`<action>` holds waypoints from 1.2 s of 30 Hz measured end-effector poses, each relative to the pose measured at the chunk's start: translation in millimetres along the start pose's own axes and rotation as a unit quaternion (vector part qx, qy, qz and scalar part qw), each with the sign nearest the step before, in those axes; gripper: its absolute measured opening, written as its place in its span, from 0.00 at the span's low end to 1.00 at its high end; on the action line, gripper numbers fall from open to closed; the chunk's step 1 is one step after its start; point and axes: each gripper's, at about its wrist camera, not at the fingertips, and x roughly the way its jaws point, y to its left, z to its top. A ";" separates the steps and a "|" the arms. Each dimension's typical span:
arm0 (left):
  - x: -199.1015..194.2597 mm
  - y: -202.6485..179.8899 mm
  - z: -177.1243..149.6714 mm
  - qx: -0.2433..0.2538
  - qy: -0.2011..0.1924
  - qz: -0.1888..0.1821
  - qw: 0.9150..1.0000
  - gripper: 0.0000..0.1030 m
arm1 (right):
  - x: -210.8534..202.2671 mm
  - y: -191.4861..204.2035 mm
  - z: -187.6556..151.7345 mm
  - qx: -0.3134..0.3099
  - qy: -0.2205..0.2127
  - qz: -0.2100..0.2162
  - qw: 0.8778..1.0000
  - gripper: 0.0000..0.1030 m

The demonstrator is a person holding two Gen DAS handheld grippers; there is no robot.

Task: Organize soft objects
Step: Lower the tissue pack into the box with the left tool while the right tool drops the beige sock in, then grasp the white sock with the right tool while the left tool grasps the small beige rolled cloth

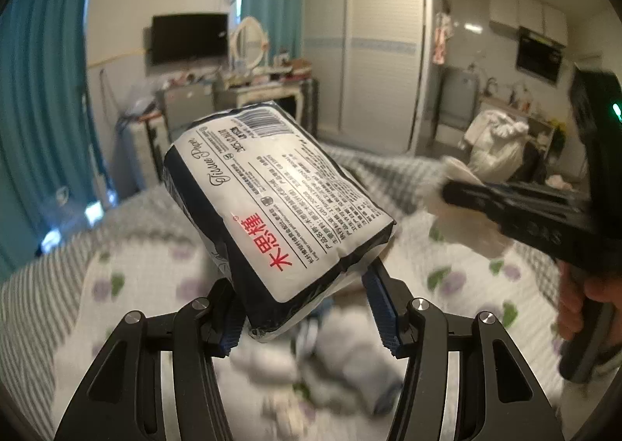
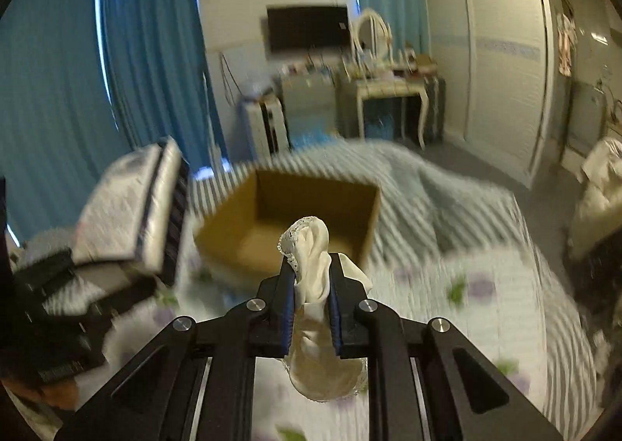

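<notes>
**Both grippers loaded above a bed, with an open box waiting**

Bedroom with blue curtains, a wall television and a tall white wardrobe; close by lies a bed (image 2: 447,285) under a floral and striped quilt. On the quilt sits an open cardboard box (image 2: 295,215), tilted slightly, and its visible inside looks empty.

From the left wrist view, the left gripper (image 1: 307,309) is clenched on a tissue pack (image 1: 280,204), a plastic-wrapped white pack with black sides, held by its near lower end so most of it juts upward and away. From the right wrist view, the right gripper (image 2: 311,301) is pinched tight on a white lace-edged cloth (image 2: 311,278), which bulges above the fingers and hangs below them. Both items are in the air, near the box but not in it. More pale soft things lie blurred on the quilt (image 1: 350,363) below the left gripper.

Likely risks: the slick pack, gripped only at one end, could swivel or slip free; the dangling cloth could snag the box rim; and the two grippers, close together, could collide on the way to the box
</notes>
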 end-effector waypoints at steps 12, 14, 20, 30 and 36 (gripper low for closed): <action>135.1 19.9 43.0 0.041 0.050 -0.016 0.998 0.59 | 130.0 -19.0 51.5 0.054 0.016 0.022 0.998 0.14; 144.6 21.2 36.6 0.044 0.046 -0.033 0.997 0.78 | 142.2 -21.3 47.8 0.052 0.019 0.022 0.998 0.27; 159.5 20.3 21.3 0.061 0.046 0.038 0.996 0.86 | 139.4 -32.6 42.7 0.045 0.004 0.003 0.999 0.69; 39.7 24.1 54.9 0.025 -0.032 0.049 0.998 0.86 | 37.2 -16.4 63.3 0.015 -0.028 -0.037 0.999 0.70; -57.7 19.6 59.9 0.011 -0.095 0.094 0.991 0.87 | -37.2 11.0 59.1 -0.020 -0.032 -0.040 0.999 0.93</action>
